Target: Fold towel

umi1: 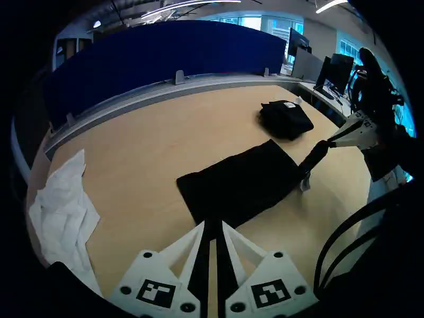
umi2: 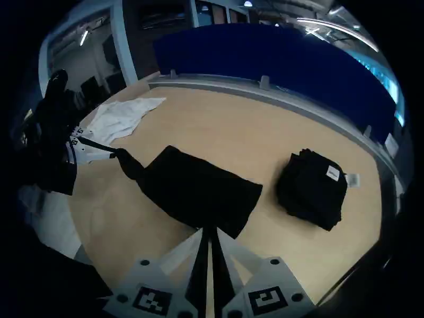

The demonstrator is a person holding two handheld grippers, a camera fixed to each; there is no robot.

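A black towel (umi1: 241, 183) (umi2: 199, 191) lies flat on the wooden table (umi1: 143, 138) (umi2: 233, 124), stretched between the two grippers. In the left gripper view my left gripper (umi1: 212, 225) is shut on the towel's near edge, and farther off the right gripper (umi1: 318, 153) pinches the bunched opposite end. In the right gripper view my right gripper (umi2: 209, 230) is shut on the towel's near edge, while the left gripper (umi2: 114, 153) holds the far end, which is pulled into a narrow bunch. A person's dark sleeve holds each distant gripper.
A stack of folded black towels (umi1: 286, 119) (umi2: 312, 188) sits beyond the spread one. A crumpled white cloth (umi1: 63, 212) (umi2: 119, 119) lies at the table's edge. A blue partition (umi1: 159, 53) borders the far side, with monitors (umi1: 336, 69) beside it.
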